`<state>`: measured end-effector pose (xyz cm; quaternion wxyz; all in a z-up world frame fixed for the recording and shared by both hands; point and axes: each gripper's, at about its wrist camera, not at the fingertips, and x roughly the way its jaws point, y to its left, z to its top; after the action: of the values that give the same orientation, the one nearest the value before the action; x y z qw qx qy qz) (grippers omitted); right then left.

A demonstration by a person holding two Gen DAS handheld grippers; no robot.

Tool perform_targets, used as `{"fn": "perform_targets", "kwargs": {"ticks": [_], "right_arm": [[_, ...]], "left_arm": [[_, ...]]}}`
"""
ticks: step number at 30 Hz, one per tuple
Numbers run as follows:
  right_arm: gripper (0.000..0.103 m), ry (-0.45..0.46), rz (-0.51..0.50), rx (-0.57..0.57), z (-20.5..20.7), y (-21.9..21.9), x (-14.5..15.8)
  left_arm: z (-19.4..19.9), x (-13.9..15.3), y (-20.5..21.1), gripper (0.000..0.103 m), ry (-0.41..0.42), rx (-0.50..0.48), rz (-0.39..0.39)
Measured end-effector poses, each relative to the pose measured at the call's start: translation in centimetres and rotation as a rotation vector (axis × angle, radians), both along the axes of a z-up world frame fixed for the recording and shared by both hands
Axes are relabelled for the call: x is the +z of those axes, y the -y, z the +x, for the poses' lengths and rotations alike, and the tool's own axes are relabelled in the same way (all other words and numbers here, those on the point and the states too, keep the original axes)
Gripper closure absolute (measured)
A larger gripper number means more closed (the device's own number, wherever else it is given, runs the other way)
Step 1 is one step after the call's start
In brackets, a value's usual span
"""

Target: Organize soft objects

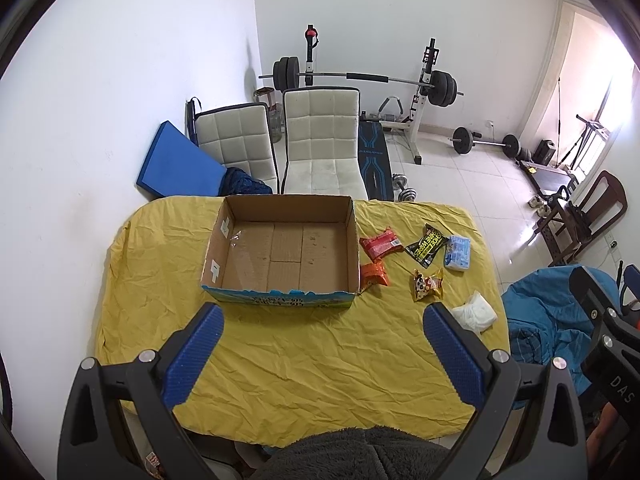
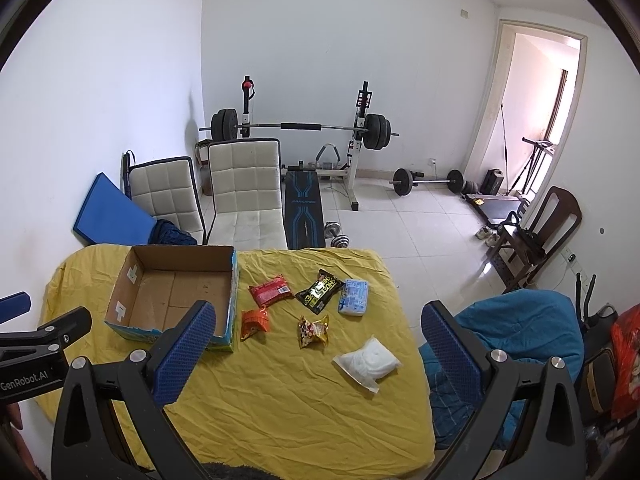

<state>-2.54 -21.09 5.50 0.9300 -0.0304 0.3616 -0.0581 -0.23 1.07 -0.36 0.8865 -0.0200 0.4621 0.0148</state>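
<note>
An empty open cardboard box (image 1: 284, 256) (image 2: 176, 296) stands on the yellow-covered table (image 1: 280, 360) (image 2: 280, 392). To its right lie soft packets: a red one (image 1: 380, 245) (image 2: 271, 290), an orange one (image 1: 374, 274) (image 2: 255, 322), a black-and-yellow one (image 1: 426, 246) (image 2: 319, 290), a light blue one (image 1: 458, 252) (image 2: 353, 297), a gold one (image 1: 428, 285) (image 2: 313, 330) and a white one (image 1: 476, 311) (image 2: 366, 362). My left gripper (image 1: 324, 332) is open and empty, above the table's near side. My right gripper (image 2: 316, 332) is open and empty, above the packets.
Two white chairs (image 1: 320, 140) (image 2: 244, 192) stand behind the table, with a blue mat (image 1: 180, 164) against the wall. A weight bench and barbells (image 1: 360, 80) fill the back. A blue bean bag (image 2: 512, 340) sits right of the table, near a wooden chair (image 2: 536, 232).
</note>
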Motion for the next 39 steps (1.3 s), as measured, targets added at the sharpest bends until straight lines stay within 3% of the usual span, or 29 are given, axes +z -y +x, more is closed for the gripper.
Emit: {"fn": "perform_targets", "kwargs": {"ticks": [39], "right_arm": [[0.0, 0.012, 0.004, -0.013, -1.3, 0.0, 0.5]], "left_arm": [[-0.4, 0.0, -0.1, 0.001, 0.001, 0.006, 0.009]]}}
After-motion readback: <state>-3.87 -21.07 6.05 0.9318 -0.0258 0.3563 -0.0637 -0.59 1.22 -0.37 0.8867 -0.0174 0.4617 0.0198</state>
